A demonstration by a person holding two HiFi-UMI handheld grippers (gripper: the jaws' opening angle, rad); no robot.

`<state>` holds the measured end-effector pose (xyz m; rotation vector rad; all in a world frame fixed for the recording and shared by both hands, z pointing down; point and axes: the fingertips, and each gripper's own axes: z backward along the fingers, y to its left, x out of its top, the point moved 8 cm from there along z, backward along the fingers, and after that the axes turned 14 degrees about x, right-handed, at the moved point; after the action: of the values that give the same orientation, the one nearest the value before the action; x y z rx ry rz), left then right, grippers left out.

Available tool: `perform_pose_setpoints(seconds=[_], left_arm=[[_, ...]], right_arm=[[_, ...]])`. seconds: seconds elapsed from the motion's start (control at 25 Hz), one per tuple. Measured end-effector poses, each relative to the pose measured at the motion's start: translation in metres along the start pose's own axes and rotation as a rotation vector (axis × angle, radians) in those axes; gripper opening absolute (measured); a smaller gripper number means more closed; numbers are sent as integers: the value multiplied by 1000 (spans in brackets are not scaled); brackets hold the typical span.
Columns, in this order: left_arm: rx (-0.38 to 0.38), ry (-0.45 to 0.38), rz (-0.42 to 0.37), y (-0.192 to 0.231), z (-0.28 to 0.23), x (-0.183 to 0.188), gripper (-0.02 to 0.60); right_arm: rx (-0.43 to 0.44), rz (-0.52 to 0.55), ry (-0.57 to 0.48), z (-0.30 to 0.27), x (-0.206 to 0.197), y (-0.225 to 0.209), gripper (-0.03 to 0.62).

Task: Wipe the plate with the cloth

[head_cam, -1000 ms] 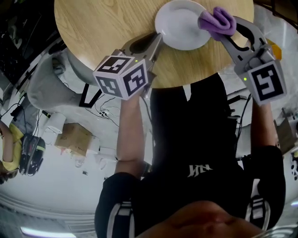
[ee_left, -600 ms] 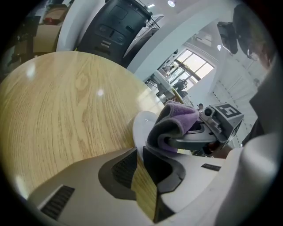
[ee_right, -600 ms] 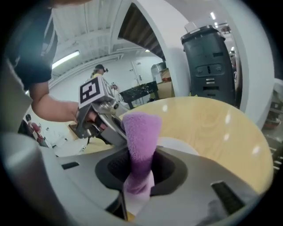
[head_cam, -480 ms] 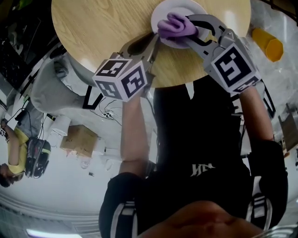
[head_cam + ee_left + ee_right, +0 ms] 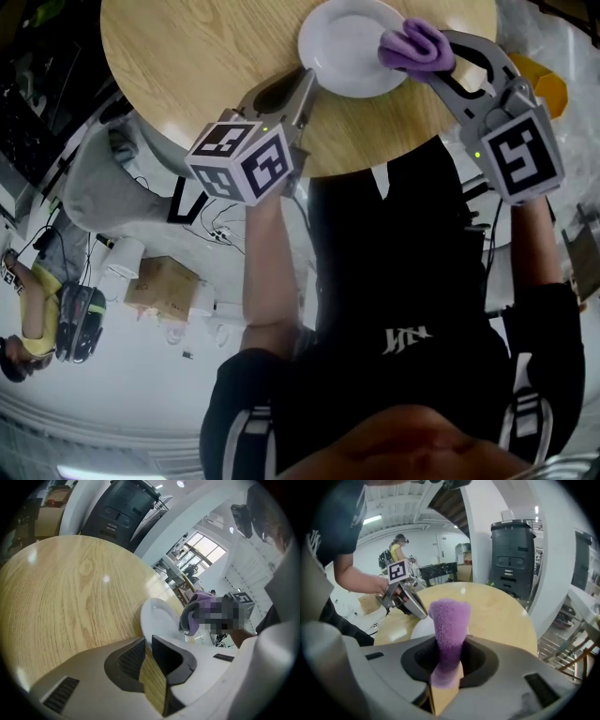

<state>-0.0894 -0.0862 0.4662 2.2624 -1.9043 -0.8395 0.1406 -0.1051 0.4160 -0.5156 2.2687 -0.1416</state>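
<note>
A white plate (image 5: 347,47) lies near the front edge of the round wooden table (image 5: 206,66). My left gripper (image 5: 311,77) is shut on the plate's near-left rim, which runs into the narrow gap between the jaws (image 5: 147,641). The right gripper (image 5: 433,56) is shut on a bunched purple cloth (image 5: 415,45) that rests on the plate's right side. In the right gripper view the cloth (image 5: 450,620) stands up between the jaws and hides most of the plate (image 5: 419,626). The left gripper (image 5: 415,607) shows just beyond it.
The table's front edge runs close under both grippers. An orange object (image 5: 548,89) lies off the table at the right. On the floor at the left are a cardboard box (image 5: 159,281), cables and a person (image 5: 37,309). A black bin (image 5: 513,555) stands behind the table.
The right gripper swept the cloth left across the plate, then back to the plate's right side. The left gripper has kept still on the rim.
</note>
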Motion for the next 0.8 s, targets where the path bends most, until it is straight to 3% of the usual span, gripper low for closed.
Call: perform_pose_setpoints(seconds=[0.24,0.4,0.64,0.8], left_arm=[[4,-2,-2,1,1,0,48],[8,-2,2,2,2,2,48],[16,-12,-17,4,3,1,48],[16,-8,-22,6,3,2,47]], right_arm=[[193,-105,-192,-35,35,45,96],[305,-90,-204,-74,43,57,96],[214,-34,-149,-64,23,35,96],[133,-105,-139,-25,-4,7,96]])
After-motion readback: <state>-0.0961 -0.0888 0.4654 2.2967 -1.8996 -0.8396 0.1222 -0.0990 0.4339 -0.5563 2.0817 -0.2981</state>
